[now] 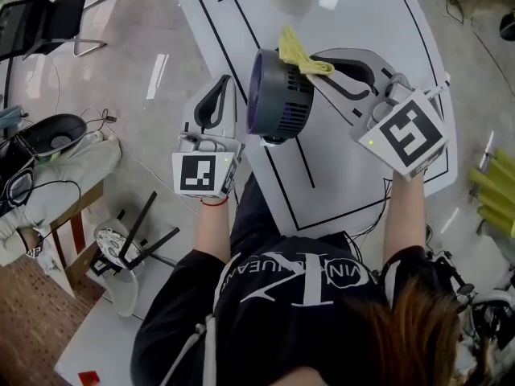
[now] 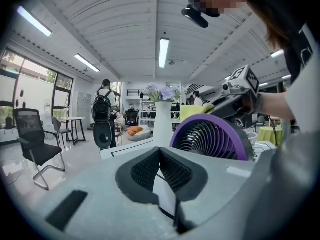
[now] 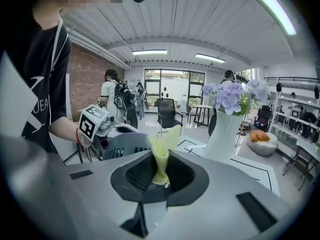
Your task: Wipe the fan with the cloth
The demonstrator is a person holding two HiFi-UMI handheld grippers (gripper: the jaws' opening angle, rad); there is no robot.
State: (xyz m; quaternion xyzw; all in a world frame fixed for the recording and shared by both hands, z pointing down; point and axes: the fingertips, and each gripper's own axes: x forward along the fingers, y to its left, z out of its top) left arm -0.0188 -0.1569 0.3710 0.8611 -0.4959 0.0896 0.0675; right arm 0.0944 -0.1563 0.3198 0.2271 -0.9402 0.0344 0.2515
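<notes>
Bright, even indoor light.
Ceiling strips [image 2: 164,52] glare and streak my table [image 1: 354,22]; both gripper views bend and darken at the edges, yet I see the cloth [image 3: 161,159] sharp.

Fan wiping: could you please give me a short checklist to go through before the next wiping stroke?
1. Cloth gripped: ok. The right gripper has its jaws closed on the yellow cloth.
2. Cloth on the fan: ok. In the head view the cloth lies against the top edge of the fan.
3. Fan steadied: not ok. The left gripper is beside the fan, jaws together on nothing.
4. Fan seated: ok. It stands on the white table.
5. Room to move: ok. The vase stands apart from the fan.
</notes>
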